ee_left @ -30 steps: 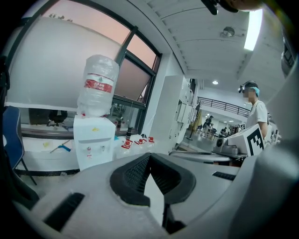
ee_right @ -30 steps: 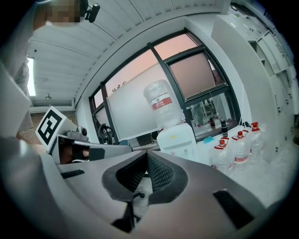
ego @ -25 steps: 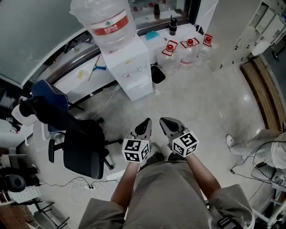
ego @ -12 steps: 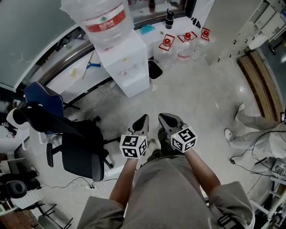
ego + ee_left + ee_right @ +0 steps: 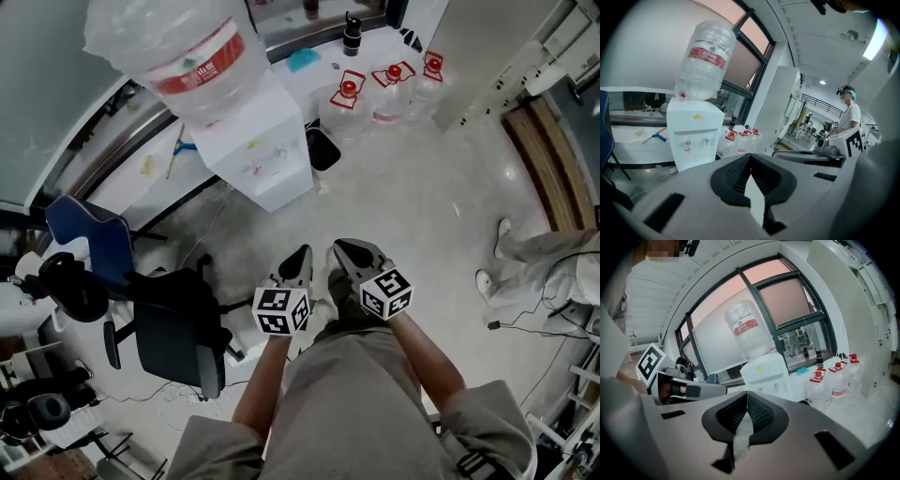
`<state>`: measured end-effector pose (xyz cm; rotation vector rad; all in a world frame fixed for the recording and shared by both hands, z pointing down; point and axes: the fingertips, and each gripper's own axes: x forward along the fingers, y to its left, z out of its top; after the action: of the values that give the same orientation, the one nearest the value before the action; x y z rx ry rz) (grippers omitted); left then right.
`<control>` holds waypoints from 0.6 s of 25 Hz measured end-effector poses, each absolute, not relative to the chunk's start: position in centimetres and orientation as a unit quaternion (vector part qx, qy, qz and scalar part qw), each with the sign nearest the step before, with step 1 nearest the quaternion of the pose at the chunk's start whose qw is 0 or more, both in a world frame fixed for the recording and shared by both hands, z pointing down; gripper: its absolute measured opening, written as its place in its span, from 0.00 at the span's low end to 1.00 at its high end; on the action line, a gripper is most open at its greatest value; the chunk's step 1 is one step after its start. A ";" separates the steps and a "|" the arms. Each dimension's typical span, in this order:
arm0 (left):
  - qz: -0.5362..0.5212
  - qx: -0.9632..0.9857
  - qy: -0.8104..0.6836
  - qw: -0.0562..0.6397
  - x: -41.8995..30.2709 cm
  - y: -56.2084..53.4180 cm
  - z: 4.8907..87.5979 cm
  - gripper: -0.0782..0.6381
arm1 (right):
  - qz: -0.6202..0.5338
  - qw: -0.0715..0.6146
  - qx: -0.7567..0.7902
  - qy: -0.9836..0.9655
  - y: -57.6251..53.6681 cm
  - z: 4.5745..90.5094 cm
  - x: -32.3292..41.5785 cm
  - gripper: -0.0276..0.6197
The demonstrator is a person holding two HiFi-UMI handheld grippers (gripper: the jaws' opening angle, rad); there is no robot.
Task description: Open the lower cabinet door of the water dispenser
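Both tools are shut with nothing in them: in the left gripper view the ribbed pads of the left gripper (image 5: 302, 256) meet at the tip, and the right gripper view shows the same of the right gripper (image 5: 345, 253). That is my first worry. If I arrive at the lower cabinet door (image 5: 691, 157) with the jaws together, I can only prod the panel and not take hold of an edge, so whichever tool I use must open first.

I cannot make out a handle or a seam on that door from here, so I may go for the wrong edge and pull against the hinge side. A hard tug could also rock the water dispenser (image 5: 258, 150), which I judge to be top-heavy with the large bottle (image 5: 183, 56) sitting on it. The office chair (image 5: 178, 323) stands near on the left and loose cables (image 5: 173, 398) trail on the floor beside it, so drifting left could snag me. The floor bottles (image 5: 394, 89) and a dark bin (image 5: 322, 148) crowd the dispenser's right side, where a swinging door might knock them.

The dispenser stands far ahead and somewhat left of both grippers, well apart from them across bare floor. The door is low on its front face, and both grippers point roughly towards it, side by side
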<state>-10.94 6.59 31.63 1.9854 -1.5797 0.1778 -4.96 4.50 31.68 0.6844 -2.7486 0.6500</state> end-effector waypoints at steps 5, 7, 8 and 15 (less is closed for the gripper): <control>0.077 0.736 -0.592 0.320 -11.7 2.1 33.7 0.12 | 0.233 0.127 0.229 -0.937 -0.3 33.6 -5.4 0.06; 0.085 0.735 -0.589 0.326 -11.7 0.0 34.6 0.12 | 0.240 0.125 0.230 -0.935 -2.6 34.3 -5.5 0.06; 0.088 0.734 -0.588 0.329 -11.8 -1.0 35.0 0.12 | 0.244 0.123 0.231 -0.934 -3.6 34.7 -5.5 0.06; 0.093 0.714 -0.585 0.373 -12.6 -6.8 37.6 0.12 | 0.275 0.128 0.225 -0.926 -8.8 37.9 -5.5 0.06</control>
<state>-12.58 -6.82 37.60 1.8305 -1.4976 0.2382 -5.47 -8.78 37.92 0.6536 -2.6942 0.8014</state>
